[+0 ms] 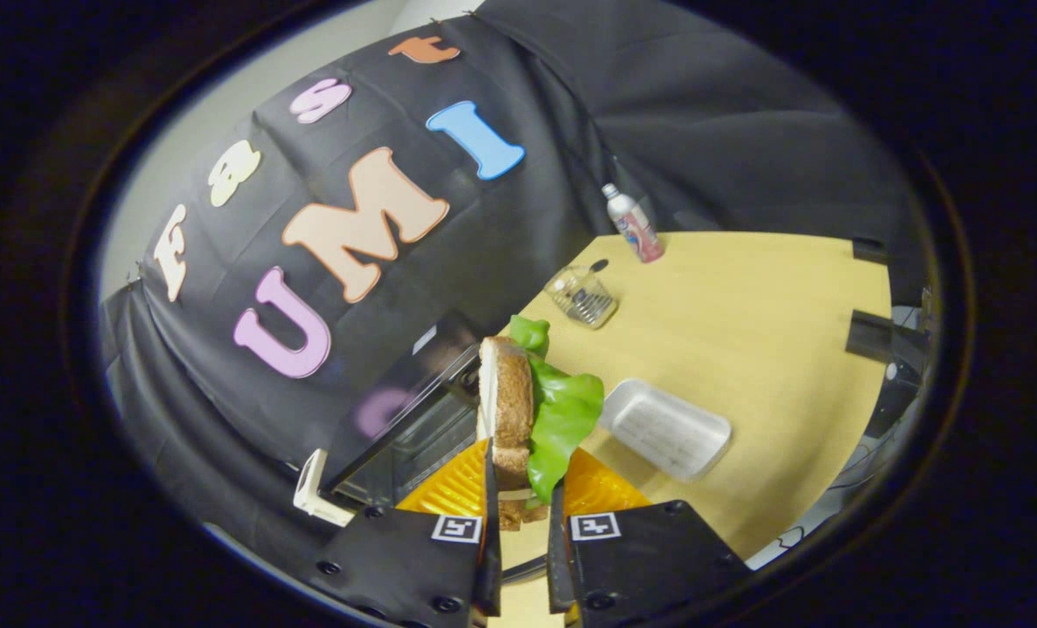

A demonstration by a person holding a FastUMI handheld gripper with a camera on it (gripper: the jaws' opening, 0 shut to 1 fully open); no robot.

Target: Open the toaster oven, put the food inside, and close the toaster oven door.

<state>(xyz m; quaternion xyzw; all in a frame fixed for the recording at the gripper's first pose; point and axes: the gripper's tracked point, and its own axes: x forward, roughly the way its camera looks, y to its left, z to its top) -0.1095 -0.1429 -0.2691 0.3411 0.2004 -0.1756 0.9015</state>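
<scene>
My gripper is shut on a sandwich, brown bread with a green lettuce leaf hanging out of its side. The sandwich stands upright between my fingers, lifted above an orange plate that lies just under them. Beside the sandwich and beyond the plate stands the toaster oven, dark, with a glass door and a pale handle at its near end. I cannot tell whether the door is ajar. The whole view is tilted.
A white rectangular tray lies on the wooden table just past the lettuce. Further off lie a clear glass jar on its side and a small bottle at the table's far edge, against the black cloth wall.
</scene>
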